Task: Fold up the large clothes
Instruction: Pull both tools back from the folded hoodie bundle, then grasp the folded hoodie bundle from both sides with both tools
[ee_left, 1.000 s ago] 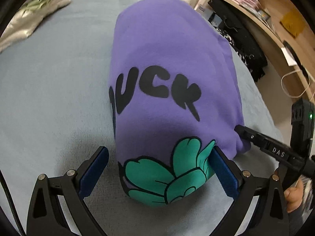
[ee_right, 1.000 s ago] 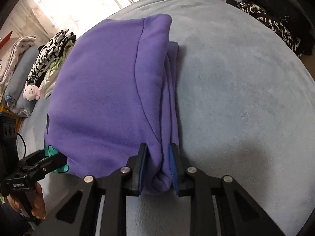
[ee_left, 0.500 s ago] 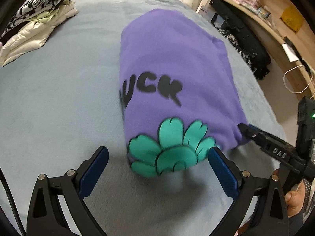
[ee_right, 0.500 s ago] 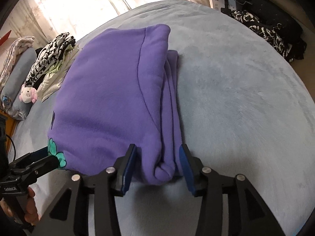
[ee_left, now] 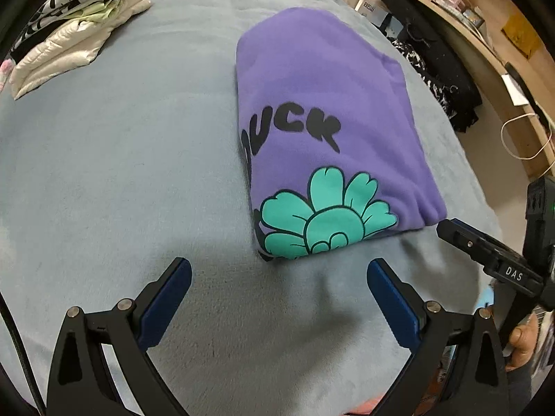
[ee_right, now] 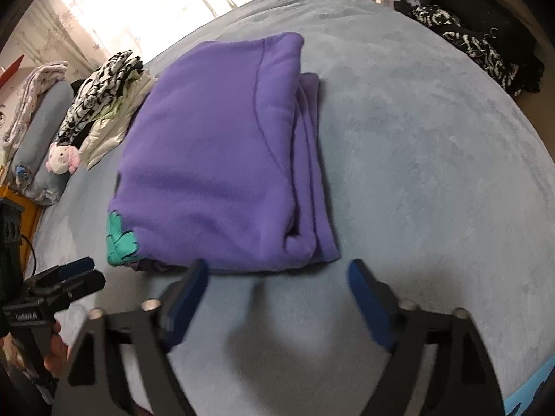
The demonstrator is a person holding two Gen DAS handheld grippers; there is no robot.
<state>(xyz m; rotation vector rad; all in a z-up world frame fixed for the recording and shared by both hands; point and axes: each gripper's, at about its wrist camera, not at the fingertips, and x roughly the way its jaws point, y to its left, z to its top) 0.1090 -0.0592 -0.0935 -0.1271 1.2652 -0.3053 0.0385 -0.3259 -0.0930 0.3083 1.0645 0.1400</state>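
A purple sweatshirt lies folded into a thick rectangle on the grey-blue bed cover. It has black letters and a teal flower print at its near end. It also shows in the right wrist view, with stacked folded edges on its right side. My left gripper is open and empty, just short of the flower end. My right gripper is open and empty, just short of the near folded edge. The right gripper's tip shows in the left wrist view, beside the sweatshirt's corner.
A pile of folded clothes lies at the far left of the bed, seen too in the right wrist view next to a small plush toy. Dark clothes and a wooden shelf stand beyond the right edge.
My right gripper has opened and let go of the sweatshirt's folded edge. Both grippers have pulled back from the sweatshirt, which now lies free on the bed.
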